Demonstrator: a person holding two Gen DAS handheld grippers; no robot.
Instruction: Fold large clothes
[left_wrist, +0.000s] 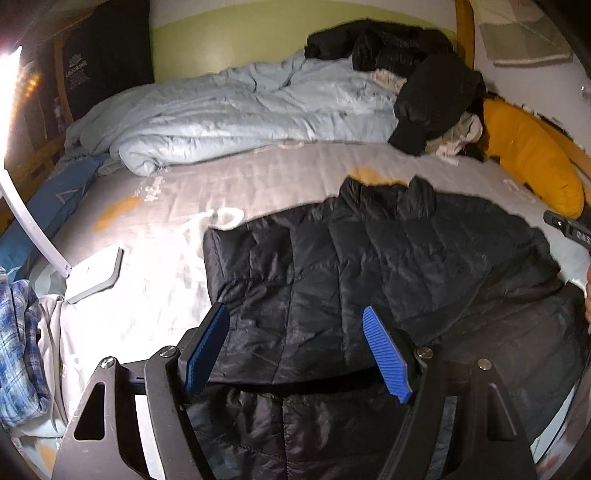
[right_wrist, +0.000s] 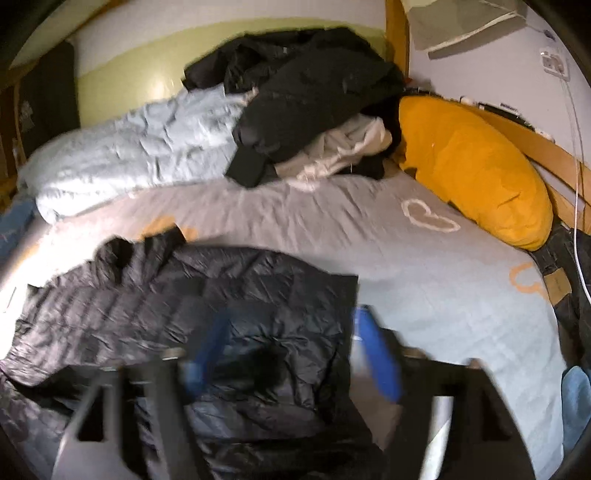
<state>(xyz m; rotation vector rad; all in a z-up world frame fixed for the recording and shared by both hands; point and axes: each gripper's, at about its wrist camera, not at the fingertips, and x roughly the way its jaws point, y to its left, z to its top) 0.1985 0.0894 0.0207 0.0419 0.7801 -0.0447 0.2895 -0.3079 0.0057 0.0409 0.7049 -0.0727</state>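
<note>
Jacket: the black quilted jacket (left_wrist: 369, 266) lies flat on the grey bed sheet (left_wrist: 258, 184), collar toward the far side, with both sides seemingly already turned in over the middle.
Left gripper: your left gripper (left_wrist: 299, 350) hovers over the lower part of the jacket, its blue fingers spread wide and holding nothing.
Right gripper: your right gripper (right_wrist: 291, 354) is blurred, but the fingers look apart and empty, over the right edge of the jacket (right_wrist: 184, 314).
Handling: the jacket looks puffy, light and soft, and its shiny shell is probably slippery. It will likely spring back after a fold.
Where to hold: take the hem near you at its two corners, pinching through all layers, not the outer shell only.
Surroundings: a light blue duvet (left_wrist: 240, 114), a pile of dark clothes (left_wrist: 406, 66) and a yellow pillow (left_wrist: 532, 155) lie farther back, well apart from the jacket.
</note>
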